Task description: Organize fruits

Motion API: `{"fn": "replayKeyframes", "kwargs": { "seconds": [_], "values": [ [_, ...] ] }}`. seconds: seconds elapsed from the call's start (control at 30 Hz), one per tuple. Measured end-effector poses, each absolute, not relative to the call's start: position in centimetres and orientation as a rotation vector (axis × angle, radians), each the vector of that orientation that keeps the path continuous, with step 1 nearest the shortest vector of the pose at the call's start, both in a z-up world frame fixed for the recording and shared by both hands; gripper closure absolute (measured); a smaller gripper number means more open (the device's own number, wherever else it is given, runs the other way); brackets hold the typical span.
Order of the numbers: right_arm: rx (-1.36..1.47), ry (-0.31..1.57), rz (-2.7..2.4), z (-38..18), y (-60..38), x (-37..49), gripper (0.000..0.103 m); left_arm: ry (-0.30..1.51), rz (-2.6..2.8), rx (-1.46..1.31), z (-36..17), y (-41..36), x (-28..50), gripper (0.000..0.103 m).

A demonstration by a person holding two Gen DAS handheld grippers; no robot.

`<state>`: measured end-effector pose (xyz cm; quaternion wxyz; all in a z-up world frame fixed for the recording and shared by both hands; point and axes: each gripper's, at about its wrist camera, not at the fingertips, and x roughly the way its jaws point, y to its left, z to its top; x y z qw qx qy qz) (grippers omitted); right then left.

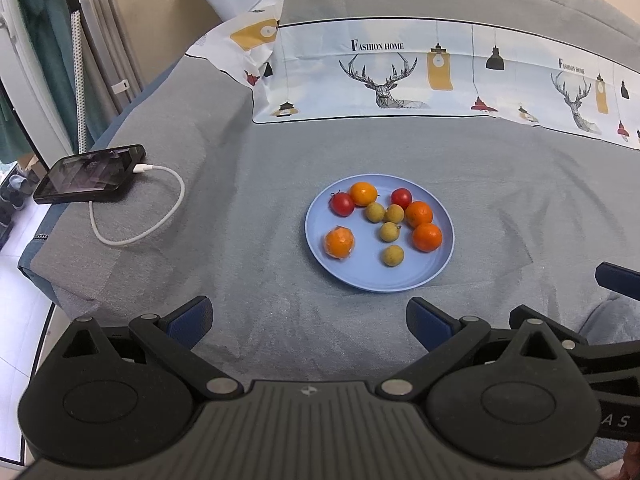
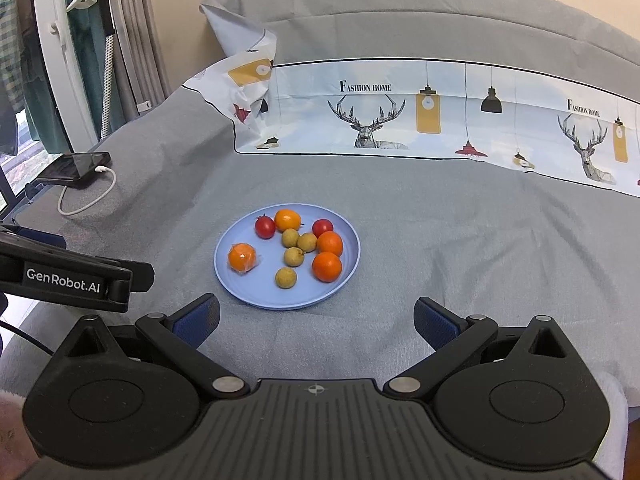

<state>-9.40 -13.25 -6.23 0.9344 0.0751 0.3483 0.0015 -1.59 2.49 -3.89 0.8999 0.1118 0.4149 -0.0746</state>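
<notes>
A light blue plate [image 1: 436, 268] [image 2: 236, 284] lies on a grey bedspread and holds several small oranges, two red tomatoes and several tan longans. One orange [image 1: 339, 243] [image 2: 242, 257] is wrapped in clear film at the plate's left. A red tomato [image 1: 342, 204] [image 2: 265, 227] sits at the plate's far left. My left gripper [image 1: 308, 322] hovers just in front of the plate, open and empty. My right gripper [image 2: 316, 320] is also open and empty, with the plate ahead and slightly left. The left gripper's body shows at the left edge of the right wrist view.
A black phone [image 1: 90, 174] [image 2: 76, 168] with a white charging cable [image 1: 160, 216] lies at the bed's left edge. A printed pillow [image 1: 400, 72] [image 2: 400, 112] lies across the far side. Curtains and a clothes stand are beyond the bed on the left.
</notes>
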Motion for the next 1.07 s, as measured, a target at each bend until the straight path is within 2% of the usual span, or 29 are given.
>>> {"fn": "replayKeyframes", "kwargs": {
  "seconds": [1.07],
  "values": [
    [0.153, 0.704, 0.001, -6.06, -12.98, -9.13, 0.001, 0.833, -0.138, 0.258, -3.74, 2.33, -1.59, 0.000]
  ]
}}
